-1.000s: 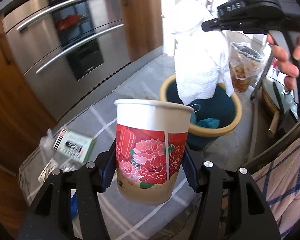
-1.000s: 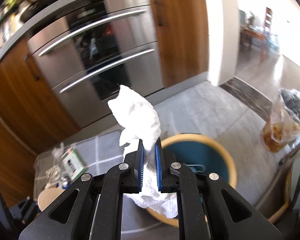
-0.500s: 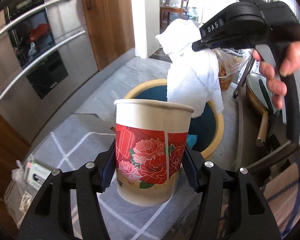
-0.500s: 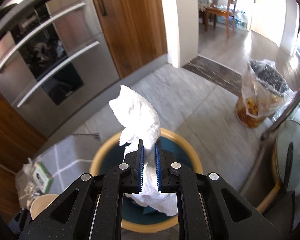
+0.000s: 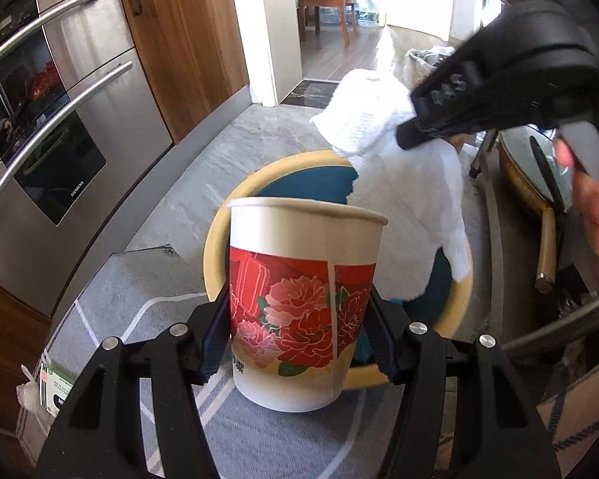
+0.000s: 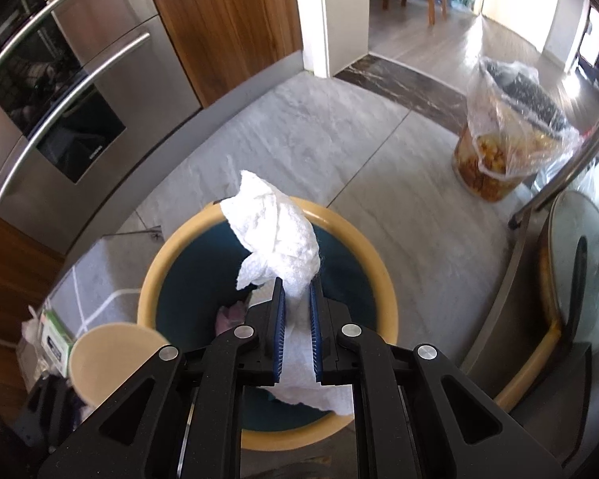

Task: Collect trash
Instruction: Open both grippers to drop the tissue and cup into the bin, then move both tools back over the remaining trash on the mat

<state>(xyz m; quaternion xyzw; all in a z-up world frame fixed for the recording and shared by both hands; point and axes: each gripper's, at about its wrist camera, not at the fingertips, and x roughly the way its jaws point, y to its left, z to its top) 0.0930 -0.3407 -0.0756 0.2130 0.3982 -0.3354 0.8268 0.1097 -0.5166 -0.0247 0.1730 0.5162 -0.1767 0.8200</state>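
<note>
My left gripper is shut on a paper cup printed with red flowers, held upright just in front of a round bin with a yellow rim and dark blue inside. My right gripper is shut on a crumpled white paper towel that hangs over the bin's opening. In the left wrist view the paper towel dangles from the right gripper, held by a hand. The cup's open mouth shows at the lower left of the right wrist view.
Steel oven fronts and wooden cabinets line the left. A green-and-white packet lies on the grey mat. A plastic-lined container of food scraps stands on the floor at right, near a pan with a lid.
Both grippers have moved toward the bin and lower. The paper towel now hangs over the bin's opening, and the cup has come up to the bin's near rim.
</note>
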